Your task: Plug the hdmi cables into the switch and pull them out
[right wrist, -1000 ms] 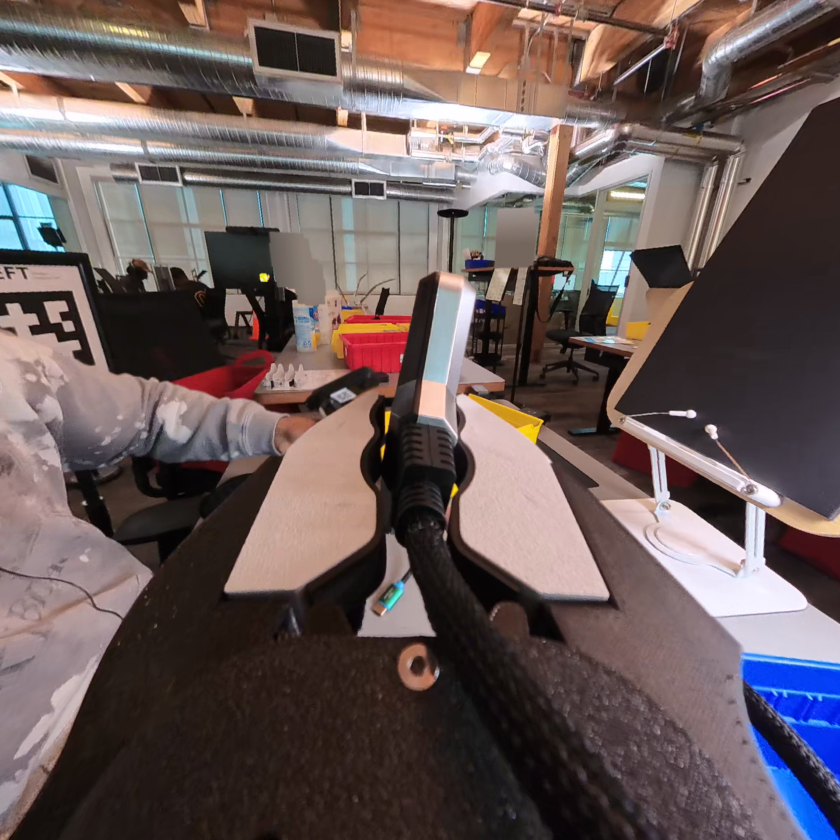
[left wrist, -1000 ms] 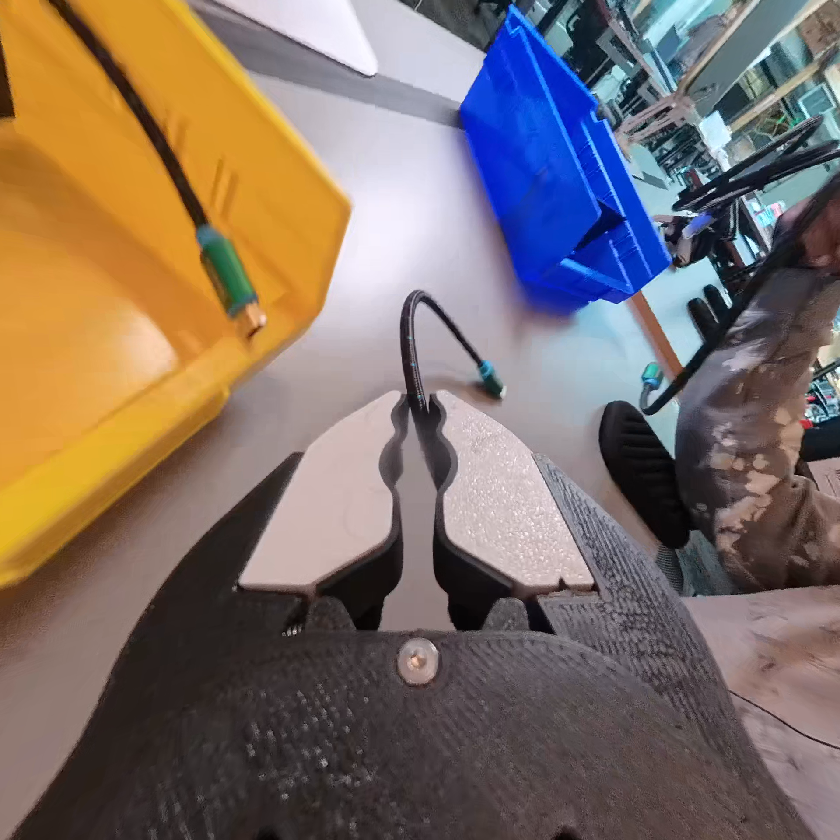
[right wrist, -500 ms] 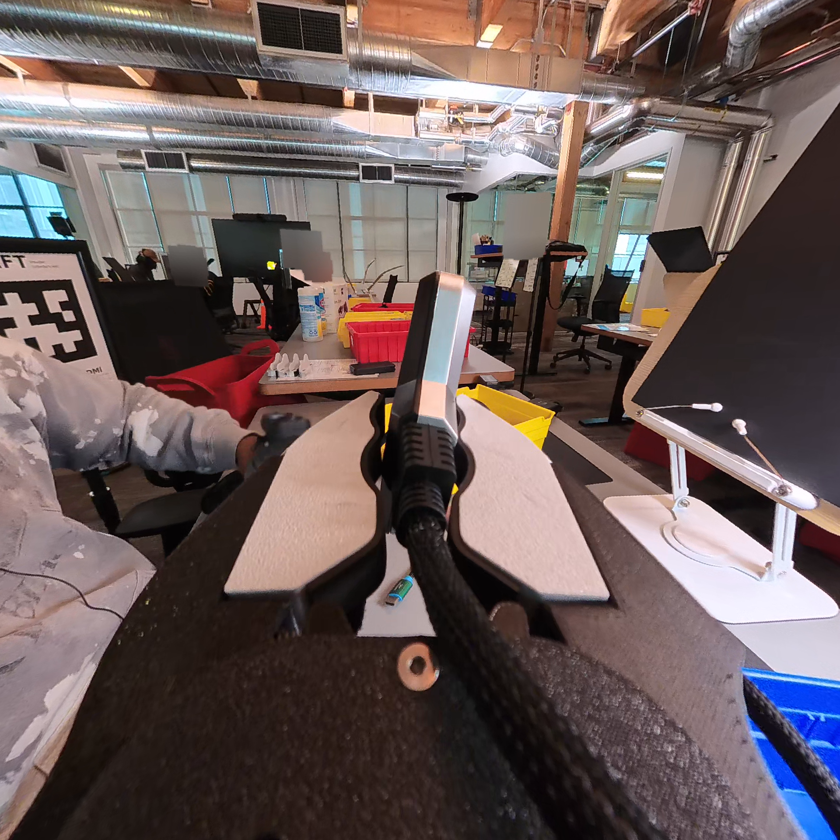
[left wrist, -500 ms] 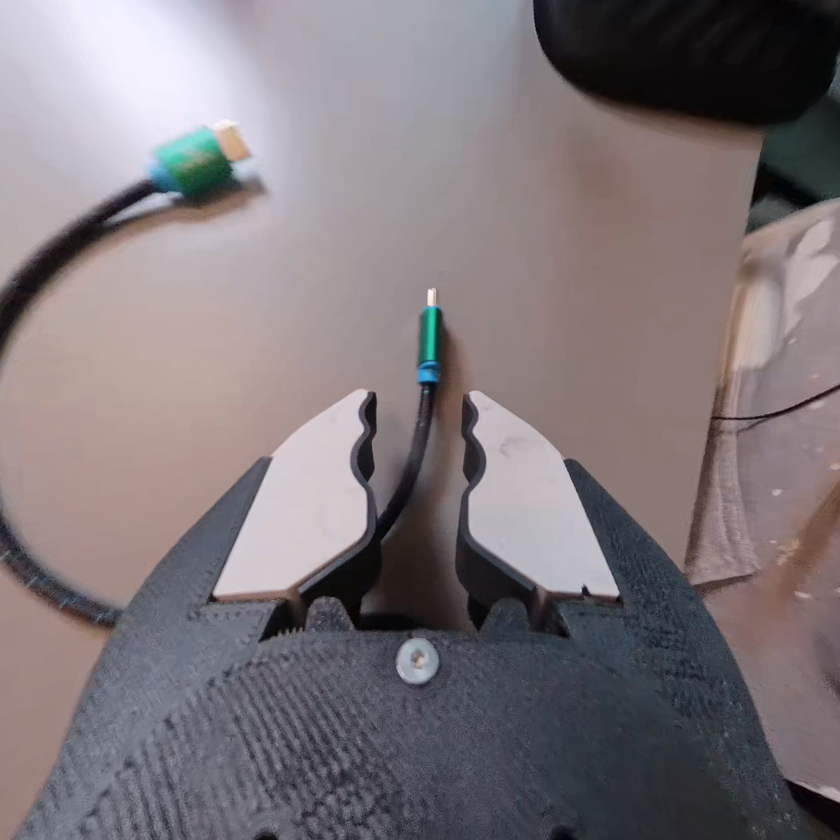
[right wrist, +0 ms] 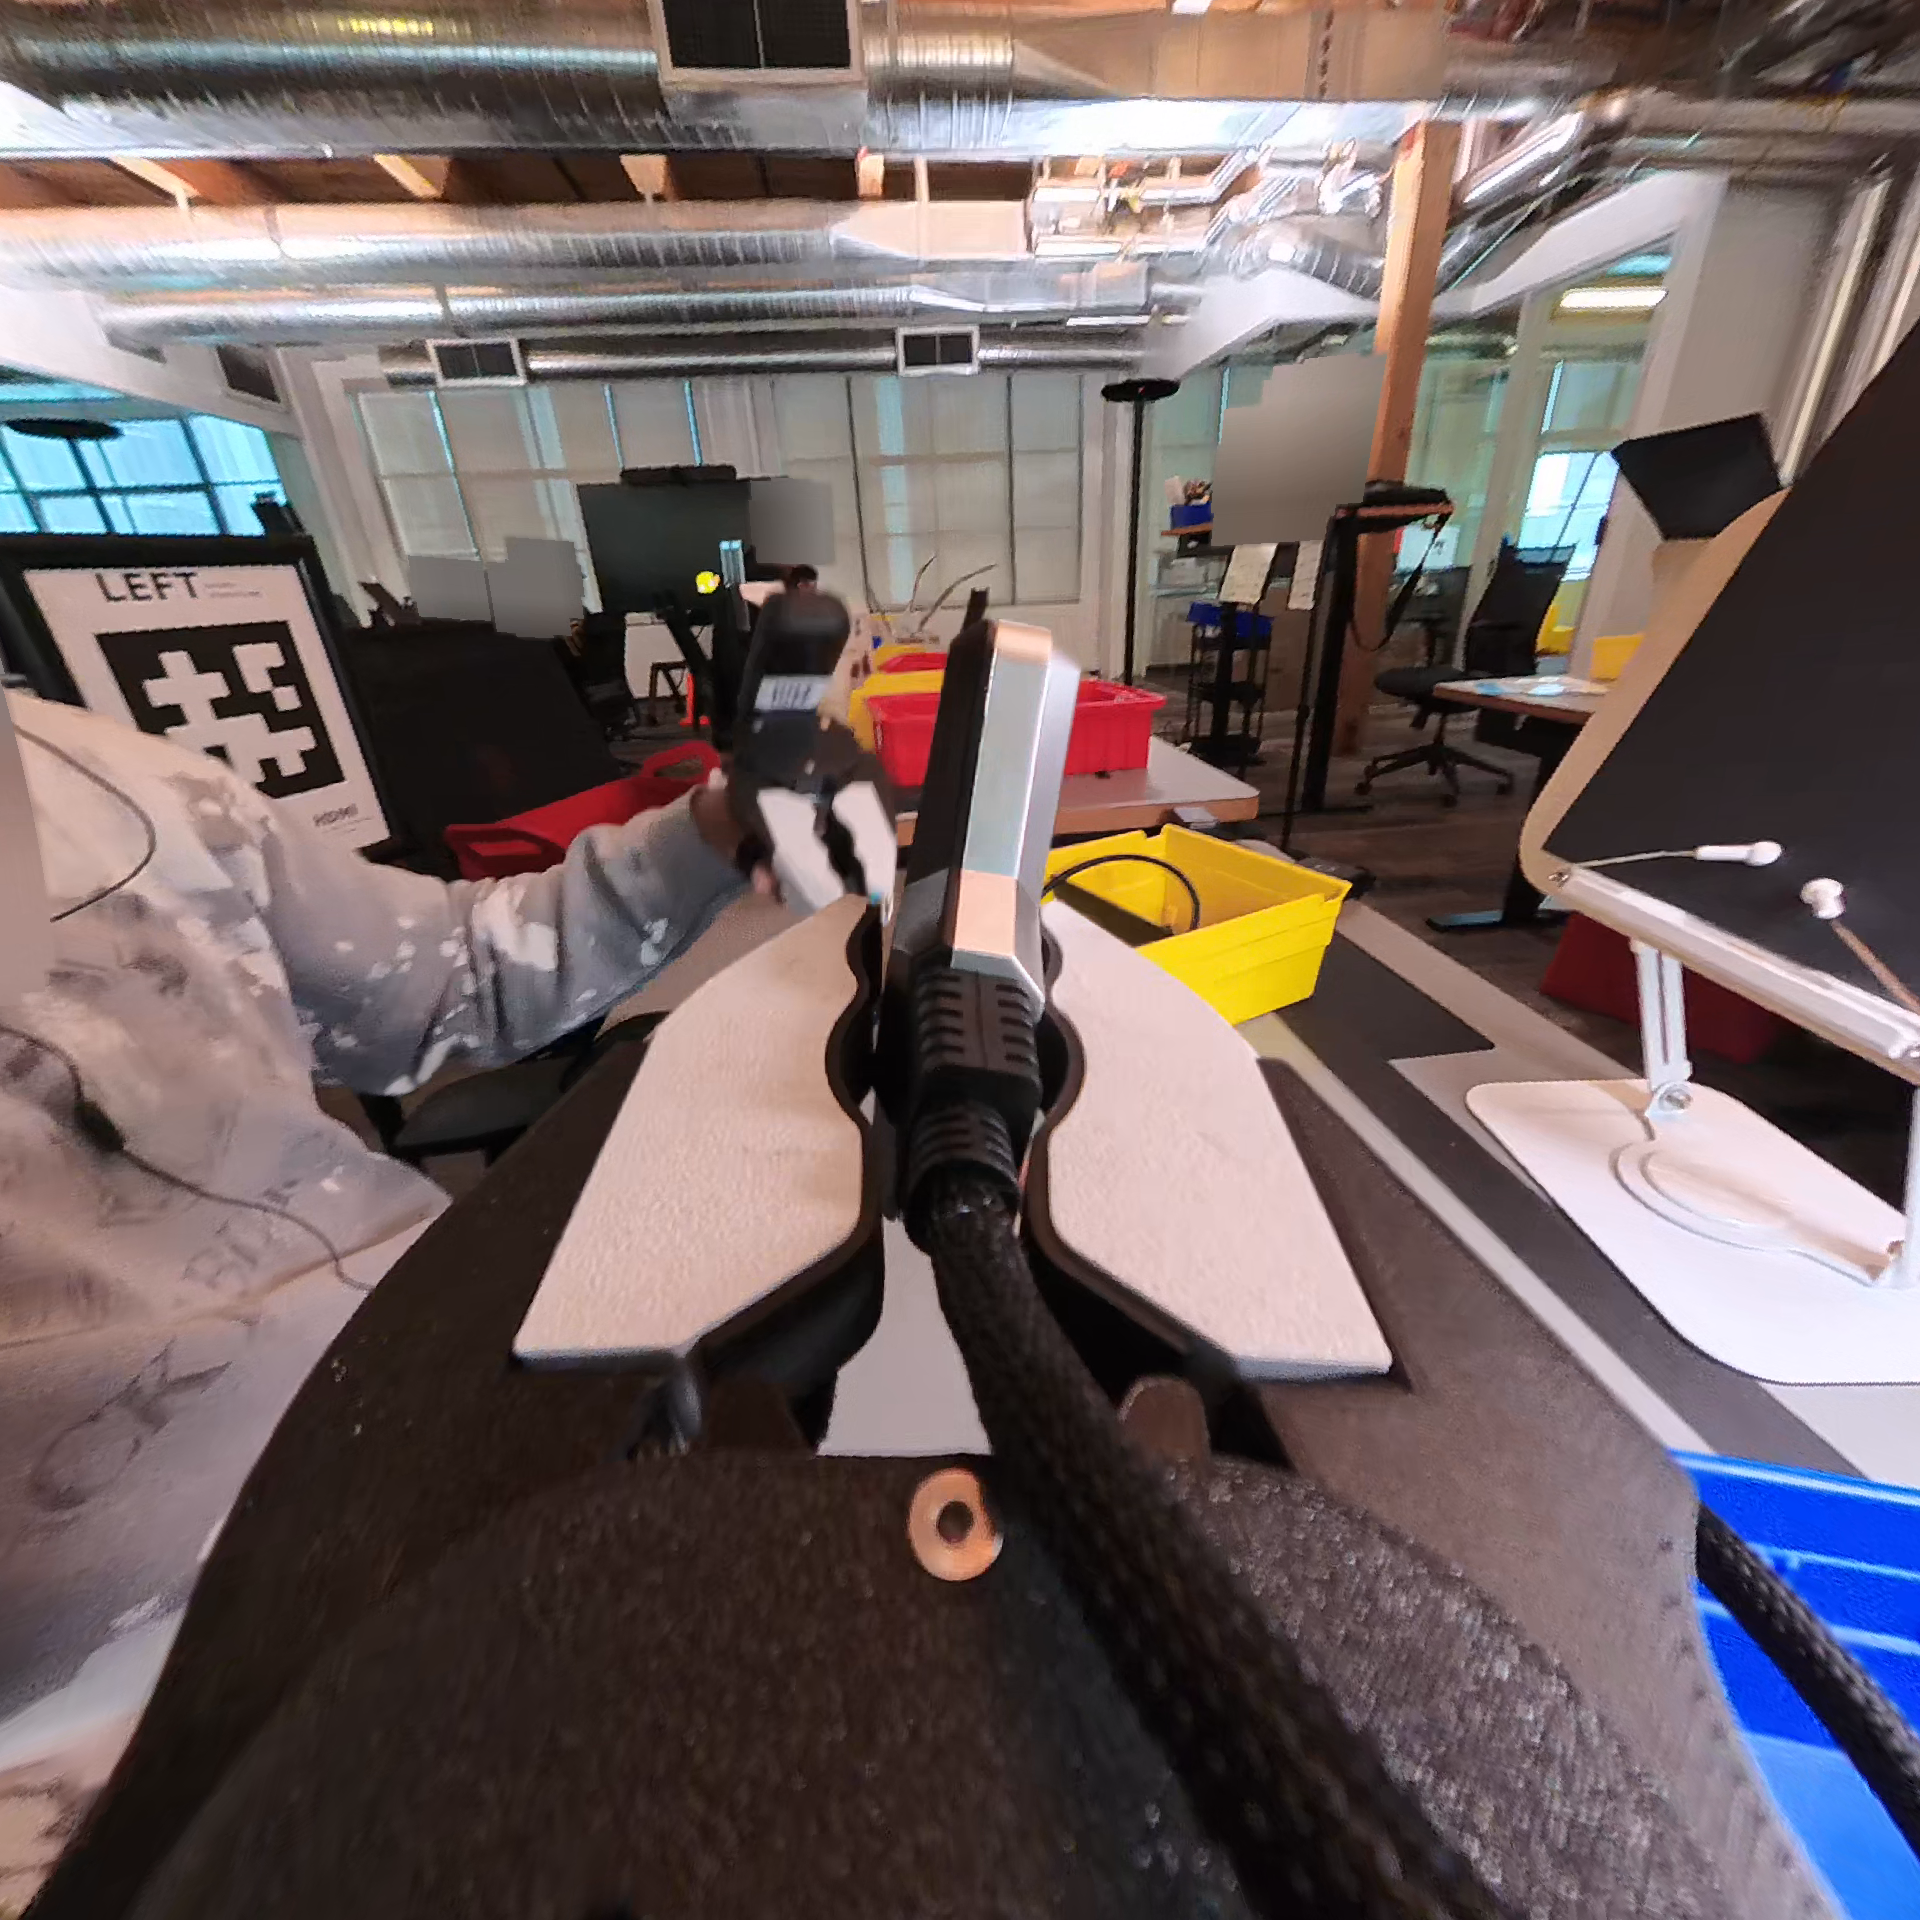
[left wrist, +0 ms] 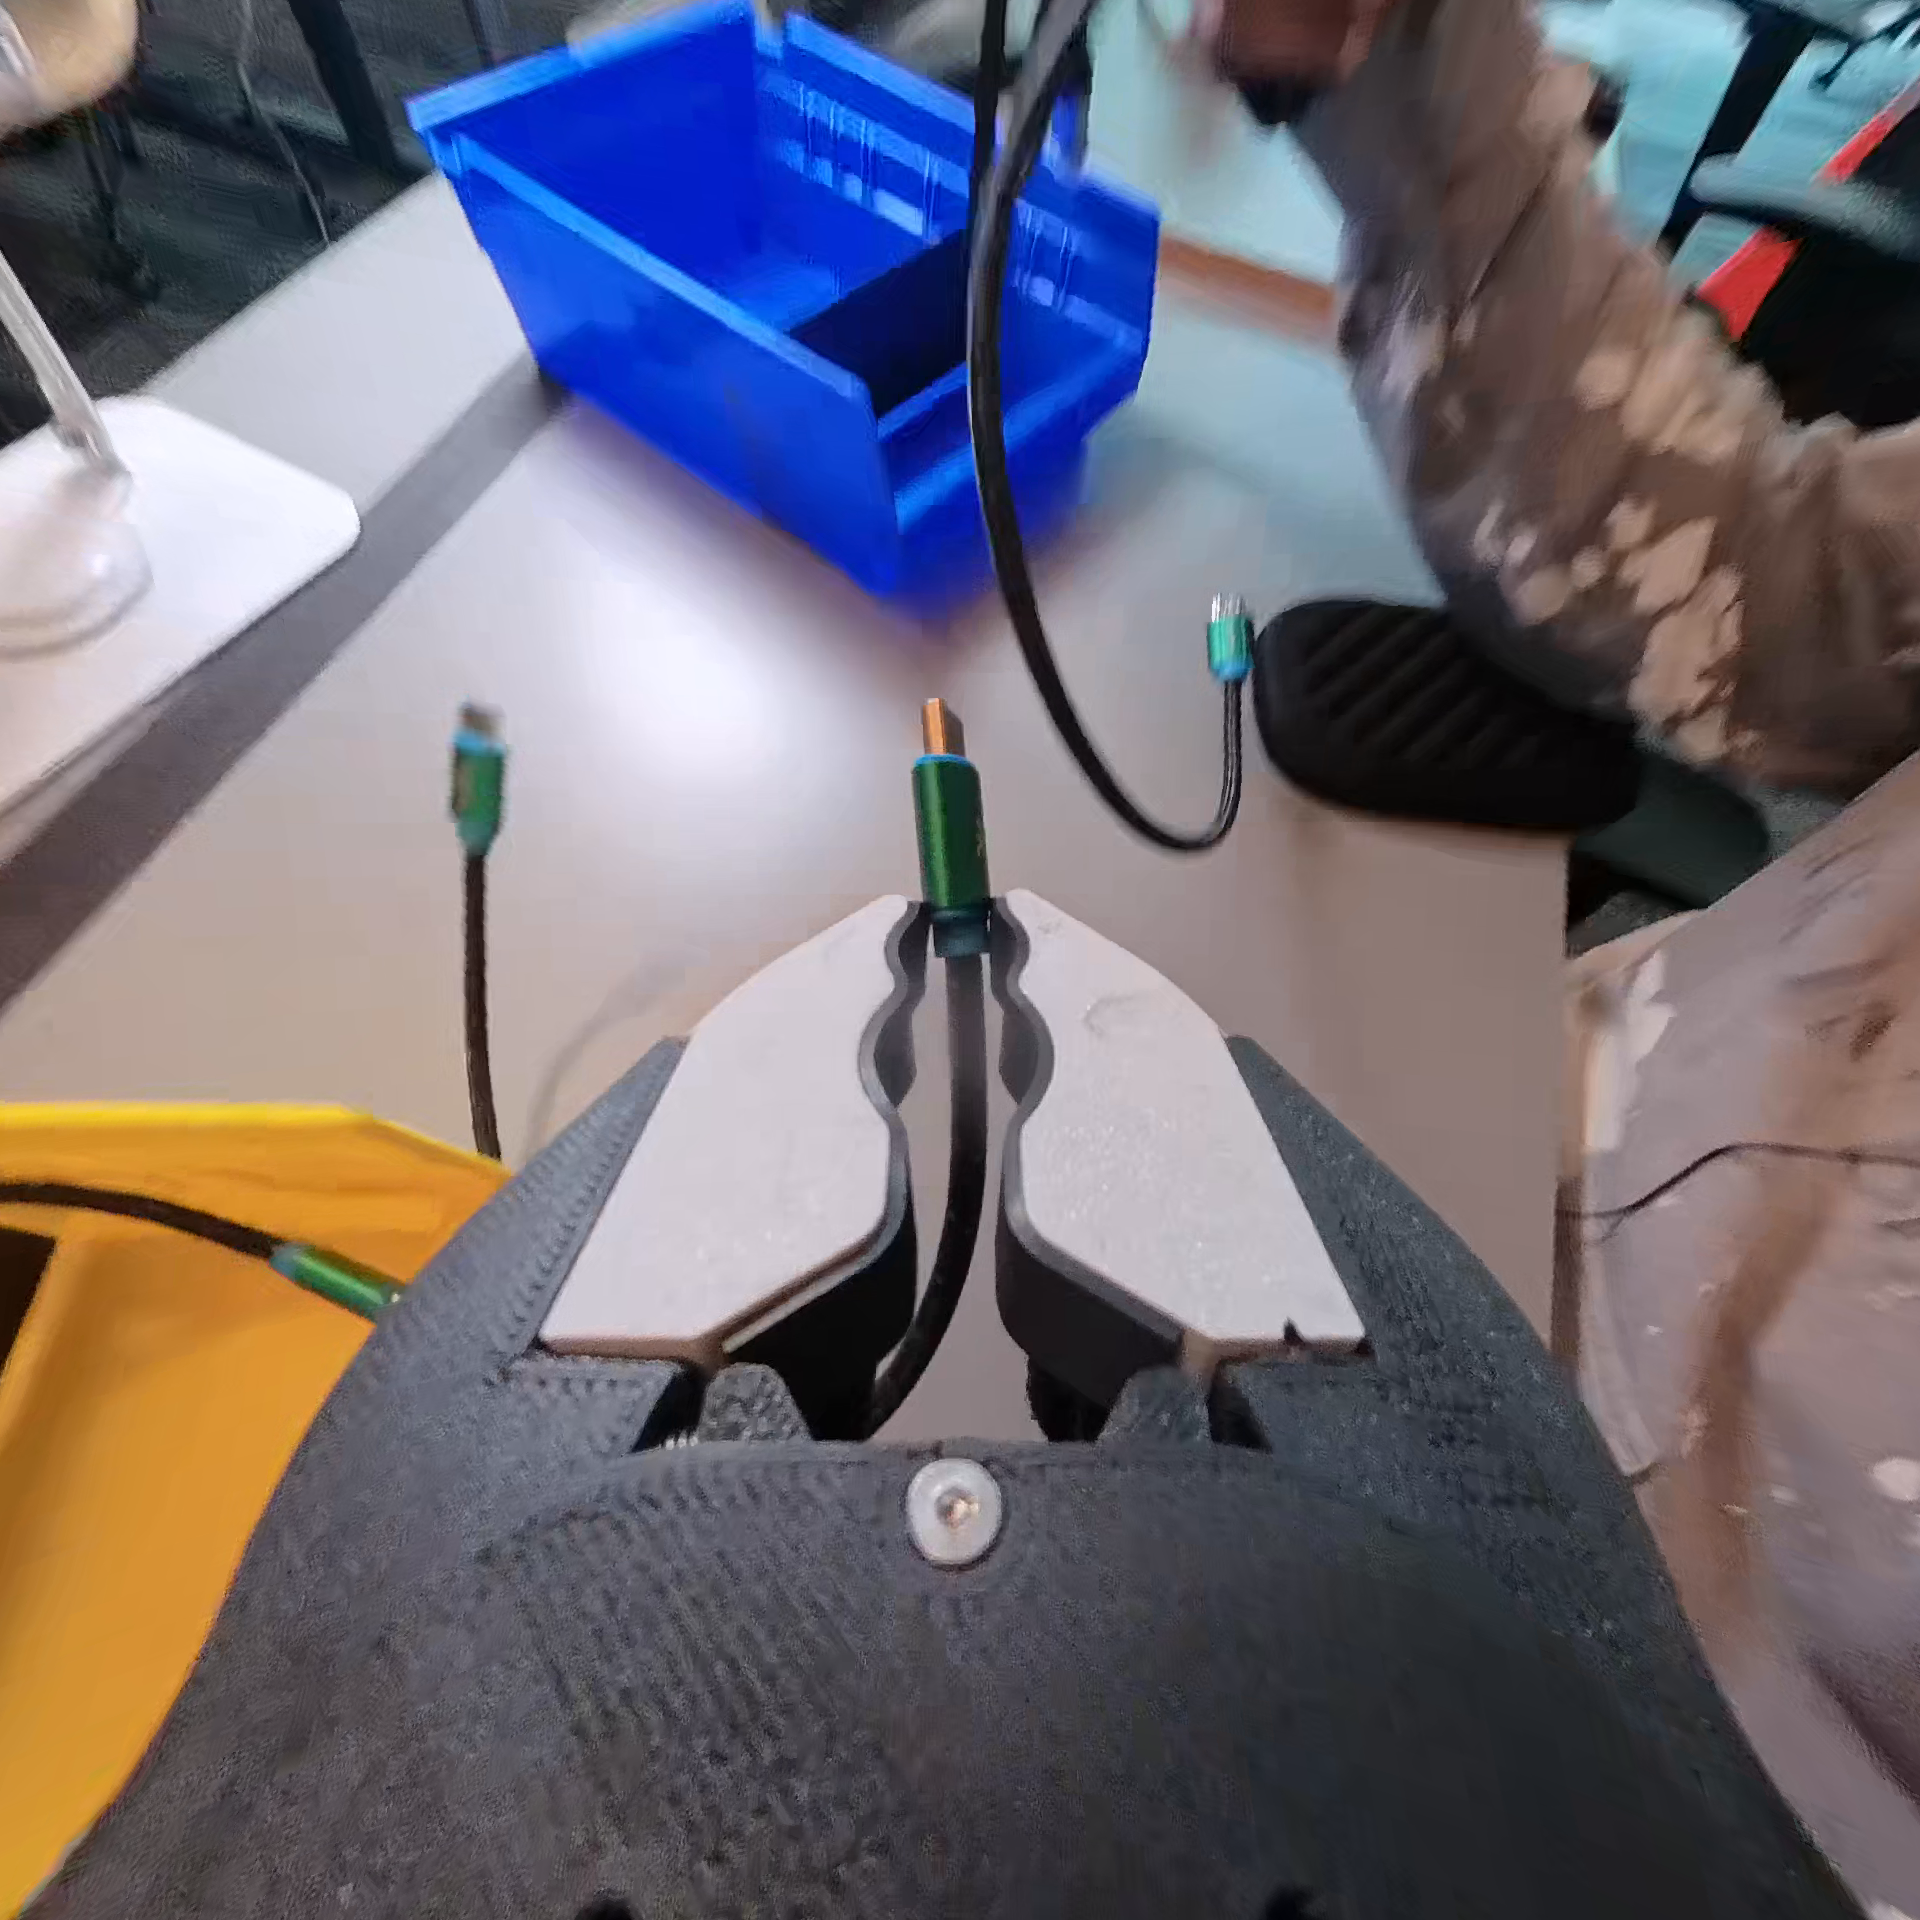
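A: What has the left claw got?

B: It is clamped on a green HDMI plug, gripping the base where the black cable runs back between the fingers. The gold tip points forward, above the grey tabletop.

A: And the right claw?

B: Closed tight on the switch, a black and silver box held upright, with its thick braided lead trailing back over the claw body.

A: Where are the other cables?

B: In the left wrist view a second green plug stands to the left, a third hangs on a looping black cable to the right (both blurred), and a fourth lies in the yellow bin at lower left.

A: Anything further off?

B: A blue bin sits on the tabletop beyond the plugs. From the right wrist view, the left claw shows just left of the switch, close to it.
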The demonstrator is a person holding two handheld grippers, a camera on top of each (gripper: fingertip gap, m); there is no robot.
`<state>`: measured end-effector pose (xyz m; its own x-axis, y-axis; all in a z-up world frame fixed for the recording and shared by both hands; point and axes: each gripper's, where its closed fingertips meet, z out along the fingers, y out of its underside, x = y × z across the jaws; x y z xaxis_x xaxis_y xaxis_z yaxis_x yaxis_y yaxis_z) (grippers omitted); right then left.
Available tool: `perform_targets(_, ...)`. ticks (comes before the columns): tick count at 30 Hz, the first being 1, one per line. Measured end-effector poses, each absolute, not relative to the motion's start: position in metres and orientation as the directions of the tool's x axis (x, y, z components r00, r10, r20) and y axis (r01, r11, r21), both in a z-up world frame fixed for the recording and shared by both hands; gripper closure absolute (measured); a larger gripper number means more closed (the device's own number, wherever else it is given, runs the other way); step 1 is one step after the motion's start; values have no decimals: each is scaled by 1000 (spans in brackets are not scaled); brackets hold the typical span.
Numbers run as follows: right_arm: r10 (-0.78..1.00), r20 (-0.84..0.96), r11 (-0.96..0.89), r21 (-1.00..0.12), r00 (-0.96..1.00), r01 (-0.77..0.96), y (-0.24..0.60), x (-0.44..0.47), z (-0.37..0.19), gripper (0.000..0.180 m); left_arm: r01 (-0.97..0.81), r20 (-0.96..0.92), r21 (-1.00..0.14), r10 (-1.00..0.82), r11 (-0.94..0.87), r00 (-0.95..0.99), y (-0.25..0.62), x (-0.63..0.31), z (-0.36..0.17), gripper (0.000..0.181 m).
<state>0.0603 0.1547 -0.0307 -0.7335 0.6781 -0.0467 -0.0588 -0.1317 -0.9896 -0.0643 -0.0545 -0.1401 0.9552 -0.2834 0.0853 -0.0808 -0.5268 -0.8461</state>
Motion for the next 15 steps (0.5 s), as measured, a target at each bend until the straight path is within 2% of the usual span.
perform_targets(5,613,-55,-42,-998,-788,37,132,60,-49,154,-144,80,-847,-391,-512,917,-14,-43,-110,169)
perform_targets(9,586,-66,44,-993,-808,113,110,47,-66,154,-174,122,-830,-477,-530,870,23,-23,-112,168)
perform_targets(15,533,-131,78,-976,-836,203,86,23,-91,155,-185,157,-843,-560,-505,813,42,-4,-125,169)
